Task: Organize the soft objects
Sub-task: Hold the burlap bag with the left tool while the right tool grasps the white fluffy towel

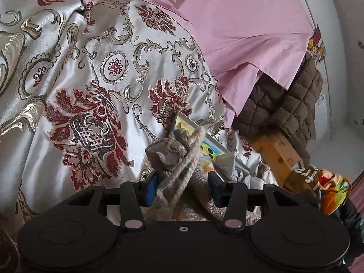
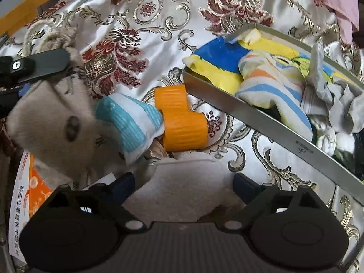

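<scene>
My left gripper (image 1: 183, 186) is shut on the gathered neck of a beige drawstring bag (image 1: 175, 143), whose pale rope (image 1: 182, 166) runs between the blue pads. The right wrist view shows the same bag (image 2: 52, 118) at the left, with one left finger (image 2: 45, 63) on it. My right gripper (image 2: 185, 182) points down, open wide over a white fuzzy soft piece (image 2: 188, 177); its pads stand clear of the piece. Just beyond lie a blue-and-white striped sock (image 2: 129, 122) and an orange ribbed roll (image 2: 182, 125). A grey tray (image 2: 227, 107) on the right holds several soft items.
Everything lies on a shiny brocade bedspread (image 1: 91, 79). A pink sheet (image 1: 227, 22), a brown quilted jacket (image 1: 284, 104) and a wooden post (image 1: 279, 154) stand to the right. An orange-and-white printed packet (image 2: 29, 186) lies under the bag, and an orange rail (image 2: 34, 2) runs behind.
</scene>
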`<move>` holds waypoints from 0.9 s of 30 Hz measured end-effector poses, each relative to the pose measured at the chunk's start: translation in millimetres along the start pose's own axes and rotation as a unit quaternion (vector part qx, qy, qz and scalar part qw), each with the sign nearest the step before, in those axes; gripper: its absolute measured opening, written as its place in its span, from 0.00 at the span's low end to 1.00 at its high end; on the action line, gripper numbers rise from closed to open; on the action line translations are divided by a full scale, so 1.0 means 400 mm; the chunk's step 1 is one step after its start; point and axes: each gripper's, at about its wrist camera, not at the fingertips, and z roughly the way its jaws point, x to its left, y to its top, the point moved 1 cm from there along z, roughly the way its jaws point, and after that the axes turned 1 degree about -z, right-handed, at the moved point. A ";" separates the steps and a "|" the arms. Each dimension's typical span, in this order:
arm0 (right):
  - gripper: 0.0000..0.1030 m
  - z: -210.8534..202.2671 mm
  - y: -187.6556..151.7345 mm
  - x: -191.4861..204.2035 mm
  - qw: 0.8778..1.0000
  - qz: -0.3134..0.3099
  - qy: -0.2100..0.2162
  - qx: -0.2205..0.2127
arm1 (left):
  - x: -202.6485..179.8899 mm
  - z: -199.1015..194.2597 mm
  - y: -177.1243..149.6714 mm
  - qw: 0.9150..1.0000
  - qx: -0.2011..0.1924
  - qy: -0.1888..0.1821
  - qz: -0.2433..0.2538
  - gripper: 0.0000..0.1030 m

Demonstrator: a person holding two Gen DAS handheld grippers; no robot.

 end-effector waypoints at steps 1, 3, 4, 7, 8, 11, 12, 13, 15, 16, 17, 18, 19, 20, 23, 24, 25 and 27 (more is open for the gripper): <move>0.94 0.002 0.001 -0.003 1.000 0.003 0.003 0.003 | 0.001 -0.001 0.001 1.000 -0.002 -0.001 -0.002 0.47; 0.94 0.006 0.002 -0.007 1.000 0.005 0.006 0.007 | 0.001 -0.002 0.002 1.000 -0.004 -0.003 -0.003 0.47; 0.93 0.007 0.003 -0.008 1.000 0.006 0.007 0.008 | 0.001 -0.002 0.003 1.000 -0.005 -0.004 -0.004 0.47; 0.92 0.005 0.001 -0.006 1.000 0.004 0.007 0.005 | 0.001 -0.004 0.004 1.000 -0.007 -0.008 -0.006 0.47; 0.92 0.004 0.001 -0.006 1.000 0.004 0.007 0.004 | 0.001 -0.005 0.004 1.000 -0.008 -0.008 -0.007 0.47; 0.91 -0.002 -0.001 -0.008 1.000 0.006 0.008 -0.004 | 0.003 -0.008 0.007 1.000 -0.011 -0.010 -0.012 0.47; 0.91 -0.005 -0.001 -0.007 1.000 0.006 0.008 -0.007 | 0.004 -0.011 0.009 1.000 -0.014 -0.010 -0.014 0.47; 0.91 -0.009 -0.002 -0.006 1.000 0.006 0.008 -0.010 | 0.004 -0.014 0.011 1.000 -0.016 -0.010 -0.015 0.47; 0.83 -0.018 -0.005 -0.003 1.000 0.006 0.014 -0.020 | 0.004 -0.019 0.014 1.000 -0.019 -0.010 -0.017 0.47; 0.83 -0.025 -0.005 0.001 1.000 0.005 0.011 -0.024 | 0.004 -0.021 0.015 1.000 -0.021 -0.010 -0.018 0.47; 0.80 -0.029 -0.005 0.003 1.000 0.002 0.009 -0.026 | 0.003 -0.022 0.015 1.000 -0.022 -0.011 -0.018 0.47; 0.80 -0.031 -0.007 0.003 1.000 0.001 0.010 -0.027 | 0.004 -0.022 0.016 1.000 -0.022 -0.012 -0.019 0.47; 0.80 -0.032 -0.008 0.002 1.000 0.002 0.012 -0.028 | 0.004 -0.022 0.016 1.000 -0.022 -0.012 -0.018 0.47; 0.80 -0.032 -0.011 0.001 0.999 0.006 0.015 -0.029 | 0.003 -0.021 0.015 1.000 -0.021 -0.012 -0.017 0.47; 0.79 -0.039 -0.012 0.011 1.000 -0.004 0.003 -0.028 | -0.002 -0.021 0.012 1.000 -0.021 -0.008 -0.011 0.47; 0.79 -0.041 -0.013 0.019 1.000 -0.013 -0.006 -0.025 | -0.002 -0.022 0.011 1.000 -0.021 -0.008 -0.009 0.47; 0.79 -0.045 -0.013 0.033 0.999 -0.027 -0.019 -0.021 | -0.004 -0.023 0.011 1.000 -0.022 -0.008 -0.007 0.47; 0.79 -0.053 -0.016 0.056 0.998 -0.046 -0.045 -0.021 | -0.005 -0.022 0.011 1.000 -0.022 -0.009 -0.006 0.47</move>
